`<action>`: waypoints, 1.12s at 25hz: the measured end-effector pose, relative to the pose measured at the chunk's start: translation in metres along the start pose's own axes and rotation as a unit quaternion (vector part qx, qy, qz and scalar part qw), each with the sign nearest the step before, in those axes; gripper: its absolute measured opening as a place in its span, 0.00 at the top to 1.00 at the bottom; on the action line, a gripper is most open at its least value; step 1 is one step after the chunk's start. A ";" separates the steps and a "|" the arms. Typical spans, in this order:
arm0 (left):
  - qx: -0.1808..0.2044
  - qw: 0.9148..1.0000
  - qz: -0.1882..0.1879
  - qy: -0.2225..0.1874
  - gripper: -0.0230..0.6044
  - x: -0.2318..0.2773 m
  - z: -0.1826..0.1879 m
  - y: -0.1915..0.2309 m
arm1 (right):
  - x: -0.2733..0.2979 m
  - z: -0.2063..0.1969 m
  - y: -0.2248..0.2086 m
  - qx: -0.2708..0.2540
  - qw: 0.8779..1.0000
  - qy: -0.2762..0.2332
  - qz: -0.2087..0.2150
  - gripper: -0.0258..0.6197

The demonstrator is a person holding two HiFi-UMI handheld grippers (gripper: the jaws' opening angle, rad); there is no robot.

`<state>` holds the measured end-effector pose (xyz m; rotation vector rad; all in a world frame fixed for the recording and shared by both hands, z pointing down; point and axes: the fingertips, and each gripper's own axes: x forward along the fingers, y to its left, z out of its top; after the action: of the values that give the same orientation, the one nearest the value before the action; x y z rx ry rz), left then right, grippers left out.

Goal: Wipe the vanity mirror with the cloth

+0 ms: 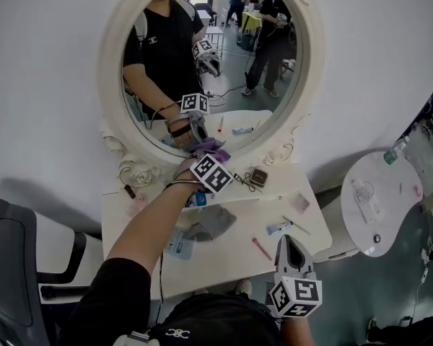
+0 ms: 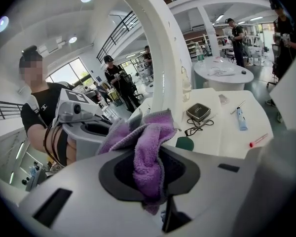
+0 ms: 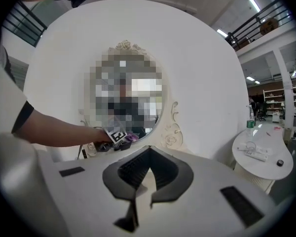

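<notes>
Low and close to the body, the right gripper (image 1: 288, 242) hangs over the near edge of the vanity table (image 1: 224, 254), its jaws pressed together on nothing. The left arm reaches straight forward across the table, and the left gripper (image 1: 204, 154) clamps the purple cloth (image 1: 211, 148) against the lower edge of the oval vanity mirror (image 1: 224, 85).
</notes>
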<state>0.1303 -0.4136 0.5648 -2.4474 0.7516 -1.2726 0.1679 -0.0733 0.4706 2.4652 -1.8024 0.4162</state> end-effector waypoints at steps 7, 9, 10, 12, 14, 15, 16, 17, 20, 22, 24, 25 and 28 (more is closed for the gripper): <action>0.016 0.991 0.098 -0.084 0.84 -0.083 0.059 0.034 | -0.001 -0.001 -0.018 0.002 1.000 -0.003 0.020 0.94; 0.021 0.981 0.143 -0.133 0.84 -0.128 0.093 0.059 | 0.007 0.003 -0.020 0.004 0.999 -0.007 0.034 0.94; 0.019 0.974 0.166 -0.154 0.84 -0.151 0.110 0.075 | 0.012 0.006 -0.020 0.005 0.999 -0.010 0.042 0.94; 0.007 0.960 0.209 -0.188 0.85 -0.198 0.139 0.109 | 0.021 0.010 -0.020 0.007 0.998 -0.012 0.054 0.94; -0.014 0.946 0.244 -0.213 0.84 -0.241 0.162 0.142 | 0.027 0.010 -0.024 0.009 0.998 -0.011 0.057 0.94; -0.024 0.940 0.260 -0.221 0.84 -0.261 0.172 0.158 | 0.030 0.009 -0.027 0.012 0.998 -0.008 0.058 0.94; -0.032 0.934 0.277 -0.226 0.84 -0.279 0.181 0.173 | 0.033 0.008 -0.029 0.016 0.998 -0.006 0.060 0.94; -0.035 0.927 0.295 -0.228 0.84 -0.296 0.188 0.187 | 0.035 0.008 -0.031 0.019 0.998 -0.005 0.063 0.94; -0.022 0.905 0.359 -0.228 0.84 -0.342 0.209 0.222 | 0.042 0.010 -0.034 0.021 0.997 -0.003 0.078 0.94; -0.006 0.888 0.401 -0.225 0.84 -0.367 0.222 0.237 | 0.044 0.012 -0.038 0.021 0.996 -0.003 0.088 0.94; 0.003 0.876 0.432 -0.214 0.84 -0.381 0.229 0.251 | 0.048 0.016 -0.042 0.021 0.995 -0.005 0.095 0.94; 0.003 0.873 0.440 -0.208 0.84 -0.385 0.232 0.258 | 0.050 0.018 -0.044 0.022 0.995 -0.007 0.099 0.94; 0.009 0.874 0.446 -0.194 0.84 -0.384 0.237 0.268 | 0.056 0.020 -0.050 0.021 0.994 -0.013 0.102 0.94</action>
<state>0.0570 -0.4156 0.0451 -1.8109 1.4676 -0.4099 0.2348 -0.1134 0.4707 2.3313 -2.0868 0.4391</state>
